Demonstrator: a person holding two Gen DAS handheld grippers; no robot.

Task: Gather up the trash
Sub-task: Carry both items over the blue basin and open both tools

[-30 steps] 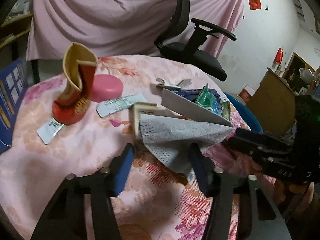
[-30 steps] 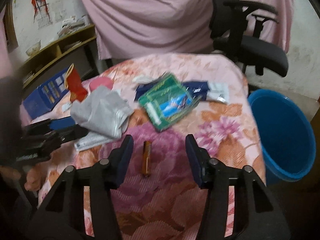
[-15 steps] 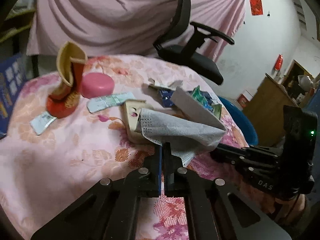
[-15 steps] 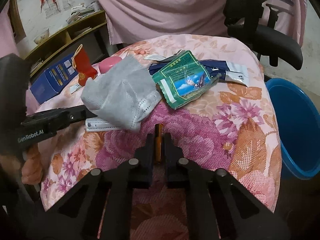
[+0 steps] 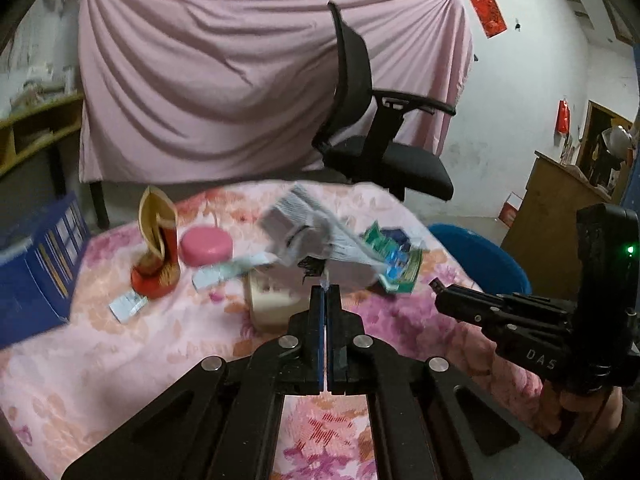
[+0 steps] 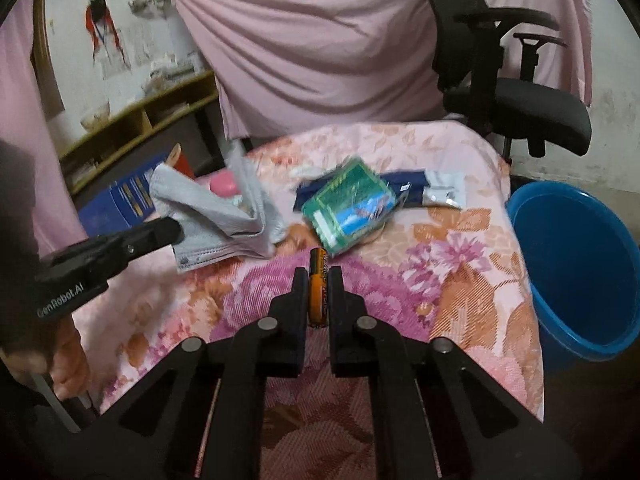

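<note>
My left gripper (image 5: 325, 292) is shut on the edge of a grey face mask (image 5: 320, 236) and holds it lifted above the floral table; the mask also shows in the right wrist view (image 6: 224, 216), hanging from the left gripper (image 6: 176, 229). My right gripper (image 6: 319, 276) is shut on an orange battery (image 6: 318, 288), raised over the tablecloth. A green snack wrapper (image 6: 348, 208) and a dark blue wrapper (image 6: 404, 190) lie on the table. A blue bucket (image 6: 576, 264) stands on the floor to the right of the table.
A red and gold boot ornament (image 5: 156, 256), a pink round lid (image 5: 206, 246), paper strips (image 5: 228, 272), a beige box (image 5: 272, 304) and a blue box (image 5: 36, 276) sit on the table. A black office chair (image 5: 376, 148) stands behind it, and a wooden cabinet (image 5: 560, 208) at the right.
Both grippers closed, the left on the mask and the right on the battery. Both have since lifted their items off the table.
</note>
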